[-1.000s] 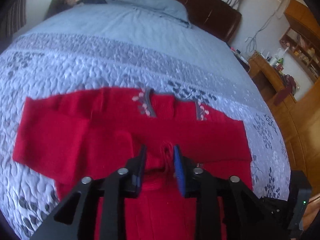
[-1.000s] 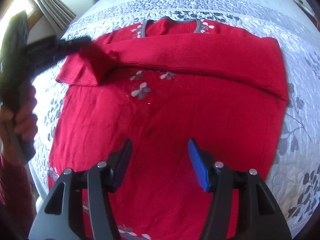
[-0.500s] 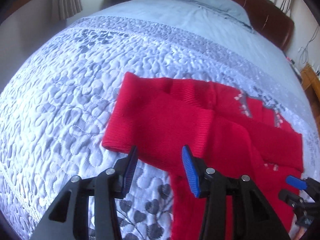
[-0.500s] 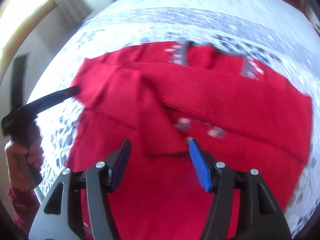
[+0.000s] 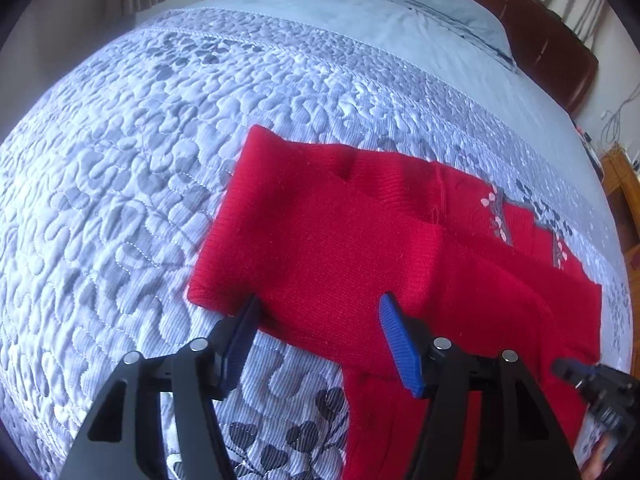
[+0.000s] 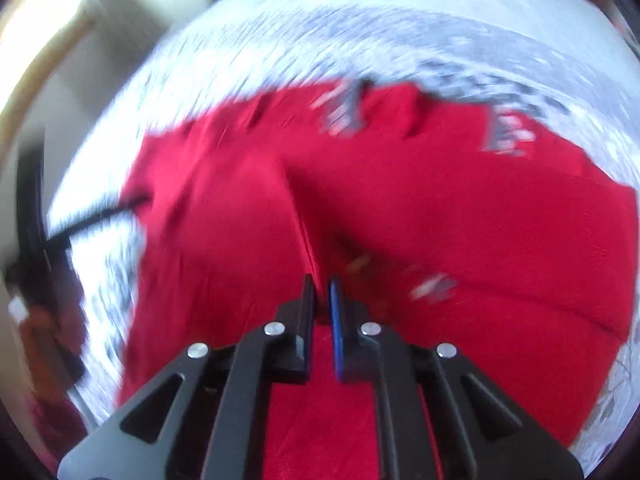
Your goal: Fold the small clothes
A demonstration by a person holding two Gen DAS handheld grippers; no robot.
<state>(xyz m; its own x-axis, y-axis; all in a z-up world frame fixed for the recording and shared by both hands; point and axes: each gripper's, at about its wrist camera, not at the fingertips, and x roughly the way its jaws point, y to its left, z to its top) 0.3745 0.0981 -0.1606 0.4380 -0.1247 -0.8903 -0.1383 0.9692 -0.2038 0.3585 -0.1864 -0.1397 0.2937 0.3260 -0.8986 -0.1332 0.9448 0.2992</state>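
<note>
Right claw [image 6: 321,280] just snapped closed, clenched on folded sleeve edge [image 6: 304,232] of red sweater [image 6: 440,220]; view blurred, depth of bite unclear. Left claw [image 5: 318,308] just widened, released, jaws straddling sleeve cuff [image 5: 224,292], not pressing. Sweater flat on quilted bed [image 5: 120,200], both sleeves crossed over chest. Risk: thin pinch slipping off knit during pull, or grabbing several layers and dragging finished sleeve fold askew.
</note>
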